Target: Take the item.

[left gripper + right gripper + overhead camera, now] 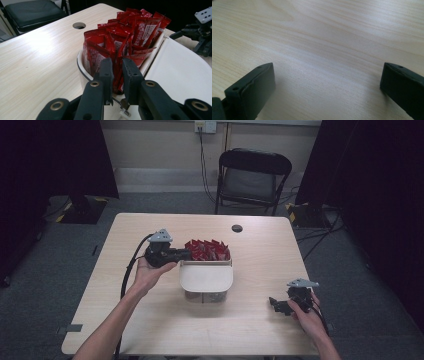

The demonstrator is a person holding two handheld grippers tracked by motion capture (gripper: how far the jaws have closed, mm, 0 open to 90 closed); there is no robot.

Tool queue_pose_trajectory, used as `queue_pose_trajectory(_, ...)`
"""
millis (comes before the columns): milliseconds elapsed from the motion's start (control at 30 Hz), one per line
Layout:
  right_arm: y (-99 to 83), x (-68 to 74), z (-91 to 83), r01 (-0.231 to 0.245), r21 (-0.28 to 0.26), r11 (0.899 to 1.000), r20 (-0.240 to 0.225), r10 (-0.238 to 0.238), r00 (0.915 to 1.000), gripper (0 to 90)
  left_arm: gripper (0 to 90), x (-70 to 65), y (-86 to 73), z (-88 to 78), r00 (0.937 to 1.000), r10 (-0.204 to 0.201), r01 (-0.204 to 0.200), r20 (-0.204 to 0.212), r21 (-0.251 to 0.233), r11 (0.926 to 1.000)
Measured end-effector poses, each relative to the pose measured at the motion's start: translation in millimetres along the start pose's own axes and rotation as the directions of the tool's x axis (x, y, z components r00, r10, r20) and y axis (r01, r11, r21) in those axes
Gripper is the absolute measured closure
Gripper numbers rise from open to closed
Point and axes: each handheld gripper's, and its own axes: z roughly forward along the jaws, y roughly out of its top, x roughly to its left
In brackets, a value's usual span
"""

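Observation:
A white tub [206,292] stands mid-table, its rear half packed with upright red packets [207,249] and its front half under a white lid [206,276]. My left gripper [187,254] reaches in from the tub's left side. In the left gripper view its jaws stand narrow at the tub's rim [81,62], with my left gripper [117,72] shut on the edge of a red packet [117,77] in the nearest row. My right gripper [274,304] rests near the table's front right; in its own view my right gripper [327,82] is open over bare wood.
The wooden table [150,320] has a round cable hole [237,228] behind the tub. A black folding chair [250,180] stands beyond the far edge. The right gripper [200,37] also appears past the white lid [180,70] in the left gripper view.

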Motion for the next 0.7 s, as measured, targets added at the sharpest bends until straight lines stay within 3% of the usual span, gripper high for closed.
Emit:
queue_pose_trajectory(300,0.0,0.0,0.0,0.0,0.0,1.0,0.0,0.0,1.0,0.0,84.4,0.0,0.2,0.2,0.9997,-0.025,0.025,0.005,-0.007,0.9997)
queue_pose_trajectory(700,0.0,0.0,0.0,0.0,0.0,1.0,0.0,0.0,1.0,0.0,85.1,-2.3,4.8,-5.2,0.9996,-0.027,0.027,-0.002,-0.034,0.9991)
